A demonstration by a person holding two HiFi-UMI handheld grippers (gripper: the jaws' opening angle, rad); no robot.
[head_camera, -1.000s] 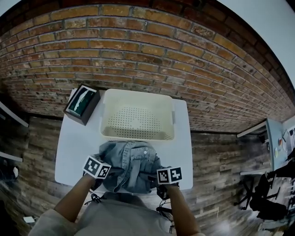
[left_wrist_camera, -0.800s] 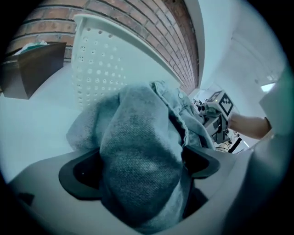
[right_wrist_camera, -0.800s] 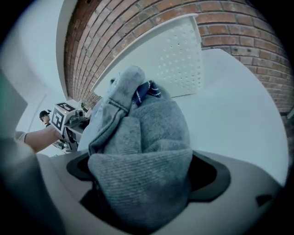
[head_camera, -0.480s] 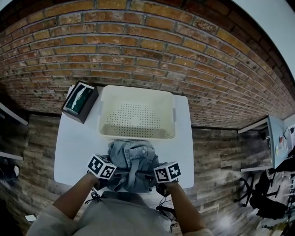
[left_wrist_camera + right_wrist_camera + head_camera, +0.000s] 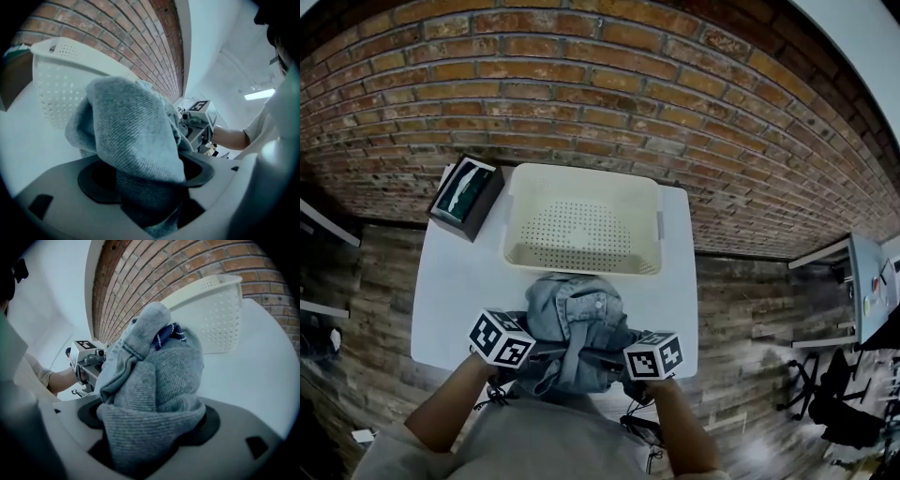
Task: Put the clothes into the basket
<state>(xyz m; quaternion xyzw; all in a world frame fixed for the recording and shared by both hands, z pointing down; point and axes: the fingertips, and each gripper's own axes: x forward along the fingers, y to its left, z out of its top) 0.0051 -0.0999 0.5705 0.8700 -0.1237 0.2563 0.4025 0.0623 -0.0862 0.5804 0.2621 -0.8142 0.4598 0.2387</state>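
Observation:
A grey-blue denim garment (image 5: 579, 314) lies bunched on the white table (image 5: 455, 291), just in front of the cream perforated basket (image 5: 581, 174). My left gripper (image 5: 536, 356) grips its left side and my right gripper (image 5: 609, 358) its right side. In the left gripper view the cloth (image 5: 131, 126) fills the gap of the left gripper (image 5: 145, 180), whose jaws are closing on it. In the right gripper view the denim (image 5: 154, 380) is packed into the right gripper (image 5: 150, 427), also closing. The basket (image 5: 211, 310) holds nothing.
A dark box (image 5: 467, 197) with something green inside stands at the table's back left corner, beside the basket. A brick wall rises behind the table. Wooden floor surrounds it, with shelving and chairs at the far right.
The two grippers have come closer together and their jaws have closed on the denim. The garment has gathered from a spread heap into a taller, narrower bundle.

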